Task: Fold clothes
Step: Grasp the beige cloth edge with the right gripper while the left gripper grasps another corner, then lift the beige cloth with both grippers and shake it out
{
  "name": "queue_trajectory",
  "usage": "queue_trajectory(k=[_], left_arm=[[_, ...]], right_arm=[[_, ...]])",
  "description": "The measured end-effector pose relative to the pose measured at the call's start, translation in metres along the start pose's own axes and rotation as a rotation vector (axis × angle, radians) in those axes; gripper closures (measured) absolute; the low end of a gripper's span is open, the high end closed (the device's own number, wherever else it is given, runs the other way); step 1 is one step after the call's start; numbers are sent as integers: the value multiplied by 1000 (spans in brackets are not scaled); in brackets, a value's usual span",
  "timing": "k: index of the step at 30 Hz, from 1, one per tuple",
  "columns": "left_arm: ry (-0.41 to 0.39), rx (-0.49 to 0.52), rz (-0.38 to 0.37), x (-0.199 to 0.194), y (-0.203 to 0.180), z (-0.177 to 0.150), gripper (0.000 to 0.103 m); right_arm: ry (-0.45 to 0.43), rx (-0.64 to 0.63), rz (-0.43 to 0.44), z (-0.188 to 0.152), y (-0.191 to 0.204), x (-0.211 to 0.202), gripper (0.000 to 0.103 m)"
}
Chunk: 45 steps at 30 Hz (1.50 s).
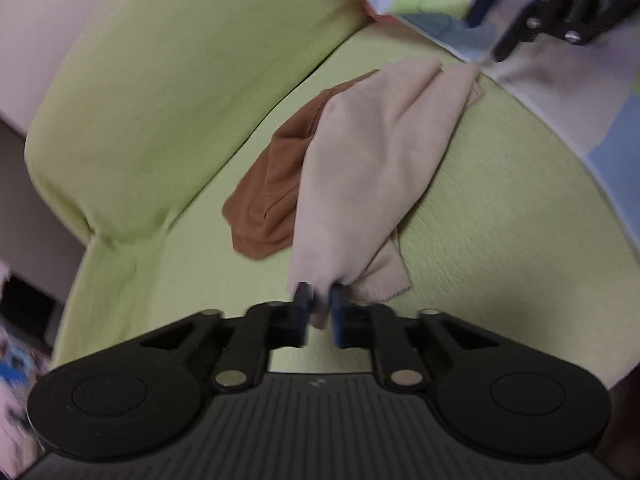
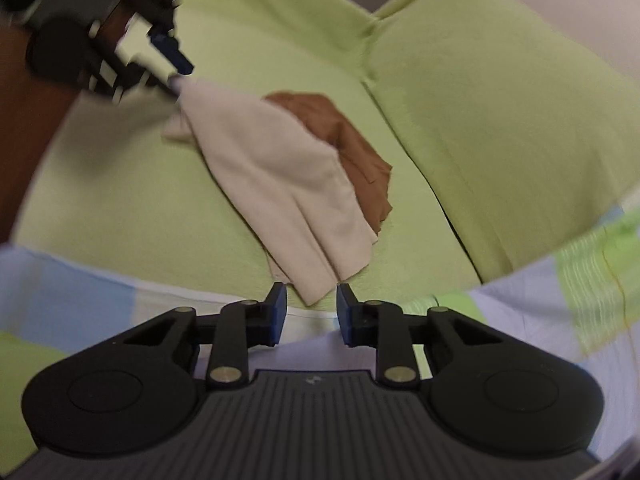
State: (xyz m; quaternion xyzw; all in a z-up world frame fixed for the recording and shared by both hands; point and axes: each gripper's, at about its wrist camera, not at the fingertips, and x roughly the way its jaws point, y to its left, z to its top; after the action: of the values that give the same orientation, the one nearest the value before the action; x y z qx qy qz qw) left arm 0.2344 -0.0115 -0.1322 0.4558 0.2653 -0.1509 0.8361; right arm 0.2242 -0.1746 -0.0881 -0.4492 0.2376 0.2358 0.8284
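The beige cloth [image 1: 372, 168] lies on the green bed [image 1: 480, 220], stretched between the two grippers. The left gripper [image 1: 320, 308] has its jaws pinched shut on one corner of it. The right gripper [image 2: 311, 308] has its jaws apart, with the other corner between them, not pressed. A brown cloth [image 2: 344, 136] lies beyond the jaws, partly under the beige one.

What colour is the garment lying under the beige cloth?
Rust brown garment, partly covered by the beige cloth; clearest in the left wrist view.
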Motion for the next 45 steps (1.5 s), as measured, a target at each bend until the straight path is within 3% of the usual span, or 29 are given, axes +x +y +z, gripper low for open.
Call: queue_trajectory(k=[3,7,8,11,17,21,28,37,45], left_arm=[[-13,-9,5,1,3,0,99],[-16,-28,-9,-2,3,-1,100],[-16,-28,-12,-3,3,-1,100],[-11,-40,-19,-8,4,-2,100],[-31,-138,-52,-36,31,5,100],[-87,-188,-64,-69,41,17,100],[-287,-197,-143,-163,41,74,100],[-621,-112,-213,-293,38,184,100],[-780,21,-322,-343,-26,282,103]], right_arm=[[20,-155,-28,1,15,13,82],[49,-241,-55,1,20,27,82],[39,-243,-61,1,20,27,82],[17,-243,-64,1,20,24,103],[-102,-123,-85,3,0,-41,103],[-189,-28,-149,8,-32,-108,103],[-298,93,-305,-11,-75,-254,103],[-281,231,-556,-99,-100,-440,103],[-191,354,-737,-189,-92,-564,103]])
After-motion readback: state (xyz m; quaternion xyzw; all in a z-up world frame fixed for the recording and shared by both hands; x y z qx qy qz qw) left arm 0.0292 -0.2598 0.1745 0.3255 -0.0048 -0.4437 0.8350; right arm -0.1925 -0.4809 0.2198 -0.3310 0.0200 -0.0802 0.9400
